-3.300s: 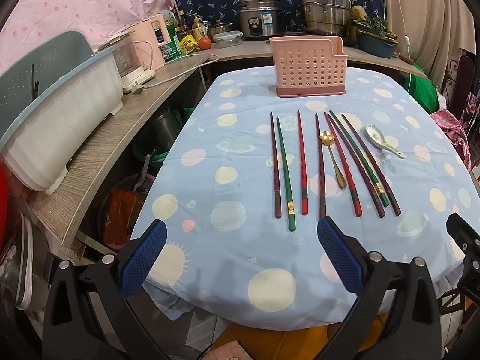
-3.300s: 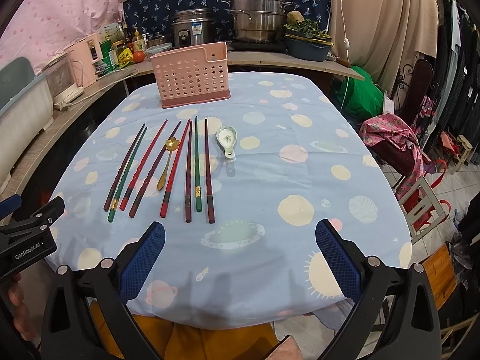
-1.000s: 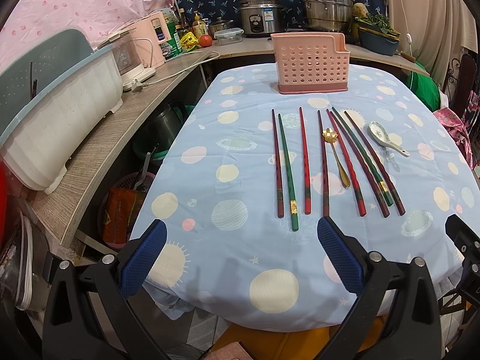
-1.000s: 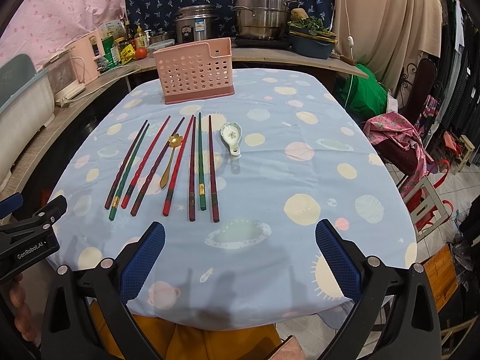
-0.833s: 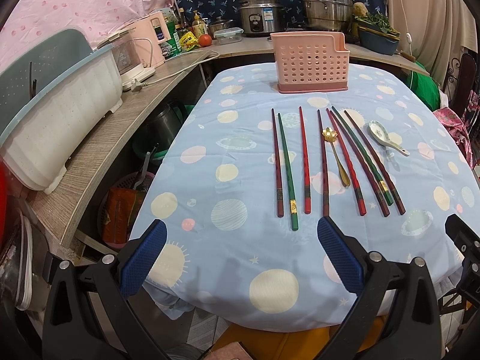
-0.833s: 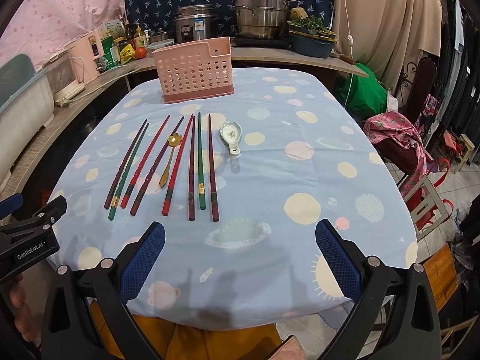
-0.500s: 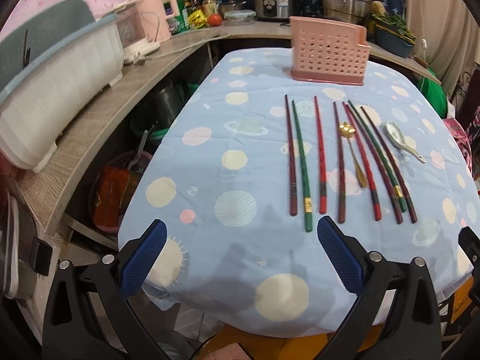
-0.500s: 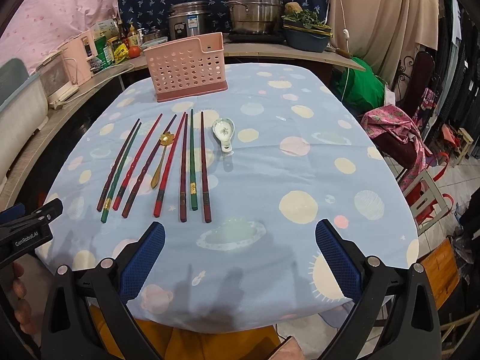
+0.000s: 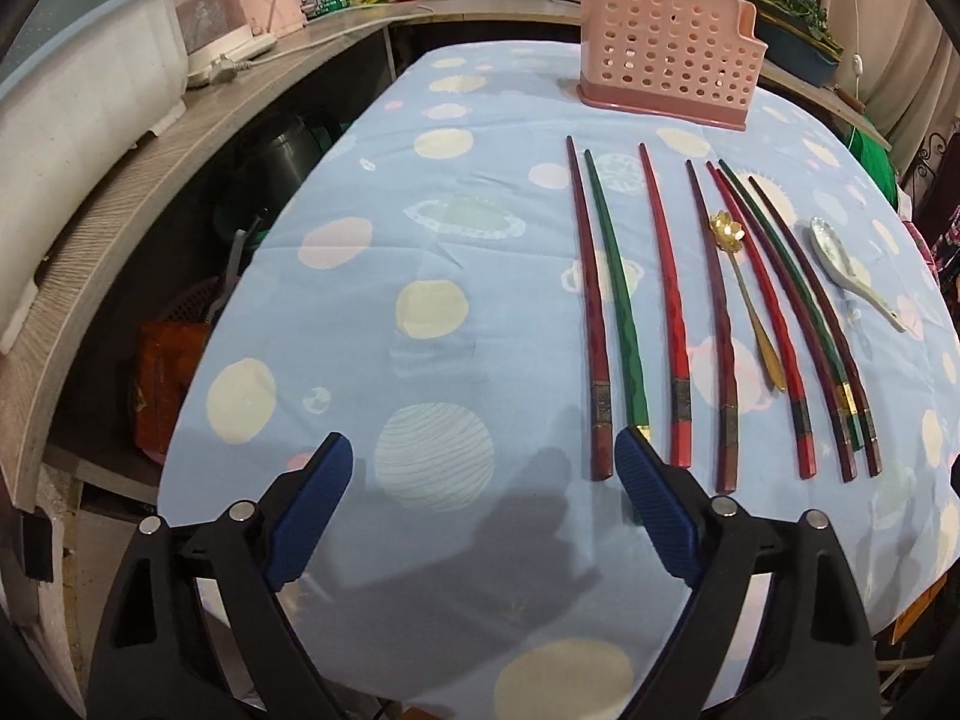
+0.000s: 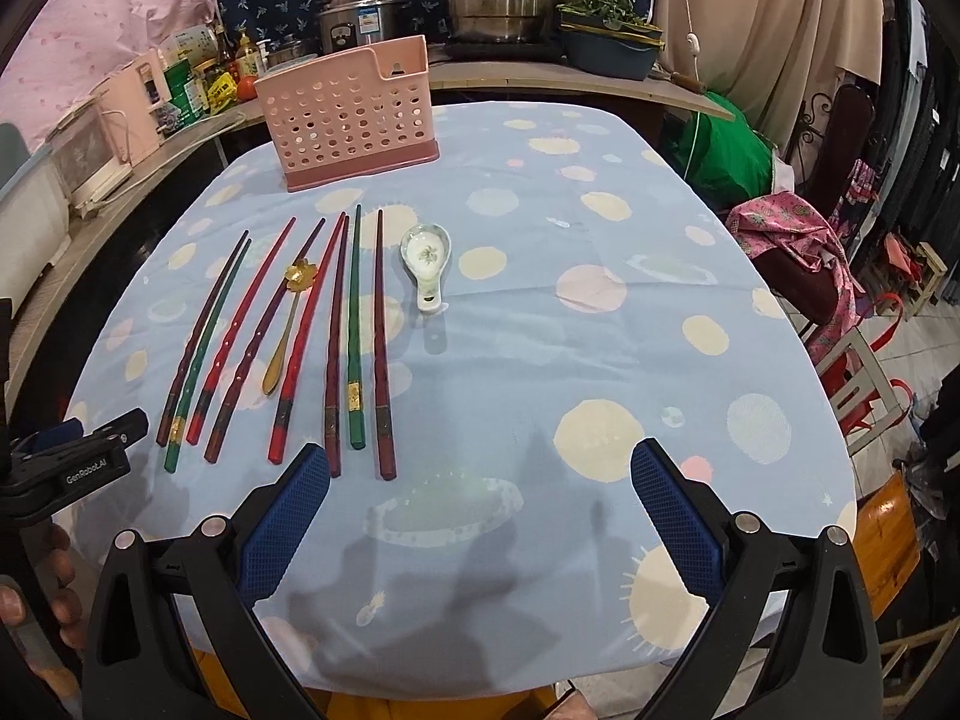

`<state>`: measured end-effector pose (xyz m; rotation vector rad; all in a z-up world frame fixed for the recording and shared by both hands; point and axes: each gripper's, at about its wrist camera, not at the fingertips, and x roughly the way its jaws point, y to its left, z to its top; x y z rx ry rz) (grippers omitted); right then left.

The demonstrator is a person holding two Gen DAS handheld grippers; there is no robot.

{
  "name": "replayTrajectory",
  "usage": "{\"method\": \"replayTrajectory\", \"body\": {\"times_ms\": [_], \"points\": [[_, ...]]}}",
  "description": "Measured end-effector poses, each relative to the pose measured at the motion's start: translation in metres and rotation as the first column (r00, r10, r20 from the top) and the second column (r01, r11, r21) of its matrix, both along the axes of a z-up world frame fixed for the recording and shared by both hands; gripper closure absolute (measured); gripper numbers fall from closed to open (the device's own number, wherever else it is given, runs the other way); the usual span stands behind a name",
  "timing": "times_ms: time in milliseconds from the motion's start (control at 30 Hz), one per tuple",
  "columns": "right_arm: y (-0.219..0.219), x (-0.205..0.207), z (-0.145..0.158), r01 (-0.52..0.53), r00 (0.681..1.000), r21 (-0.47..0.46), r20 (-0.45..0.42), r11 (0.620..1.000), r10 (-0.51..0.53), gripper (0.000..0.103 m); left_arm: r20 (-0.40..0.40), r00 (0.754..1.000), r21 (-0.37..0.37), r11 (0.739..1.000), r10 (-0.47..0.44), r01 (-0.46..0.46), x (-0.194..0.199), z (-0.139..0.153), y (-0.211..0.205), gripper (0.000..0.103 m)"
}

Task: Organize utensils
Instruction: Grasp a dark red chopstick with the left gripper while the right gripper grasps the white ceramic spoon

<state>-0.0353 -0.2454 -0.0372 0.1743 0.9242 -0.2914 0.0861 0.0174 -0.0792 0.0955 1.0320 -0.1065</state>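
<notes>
Left wrist view: right fingertip (image 9: 651, 498) hides green chopstick (image 9: 618, 294) end.

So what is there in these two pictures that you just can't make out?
- Inside of the pink utensil holder: both views show only its perforated outer wall, so contents and compartments stay unseen.
- Near end of the green chopstick: in the left wrist view, hidden behind a pad of the left gripper.
- Jars and labels on the counter: too small to read.
</notes>
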Motion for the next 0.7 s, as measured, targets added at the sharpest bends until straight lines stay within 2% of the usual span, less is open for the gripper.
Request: {"method": "replayTrajectory", "body": {"times_ms": [167,233,367,467,567,633,700], "points": [[-0.001,0.008,-0.001,-0.005,1.000,0.001,-0.009,1.000,0.005,0.007,-0.007,1.000,0.001,1.000,-0.013,0.013,0.009,-0.003,-0.007,0.020],[-0.001,0.011,-0.002,-0.006,1.000,0.002,-0.014,1.000,0.006,0.007,-0.018,1.000,-0.001,1.000,-0.020,0.020,0.012,-0.007,-0.009,0.030],[-0.003,0.016,-0.003,-0.008,1.000,0.004,-0.020,1.000,0.008,0.007,-0.030,0.999,-0.017,1.000,-0.027,0.026,0.016,-0.009,-0.009,0.035],[-0.006,0.021,-0.004,-0.009,1.000,0.011,-0.018,1.000,0.009,0.007,-0.038,0.998,-0.041,0.998,-0.040,0.038,0.018,-0.008,-0.009,0.047],[-0.010,0.030,-0.002,-0.014,1.000,0.022,-0.010,1.000,0.014,0.010,-0.056,0.997,-0.079,0.995,-0.059,0.055,0.020,-0.007,-0.012,0.063],[-0.014,0.039,-0.001,-0.016,1.000,0.030,-0.002,0.999,0.016,0.015,-0.067,0.995,-0.076,0.995,-0.068,0.062,0.021,-0.009,-0.015,0.086],[-0.020,0.049,0.000,-0.014,1.000,0.047,0.005,0.999,0.014,0.022,-0.065,0.996,-0.069,0.996,-0.066,0.062,0.023,-0.010,-0.017,0.088]]}}
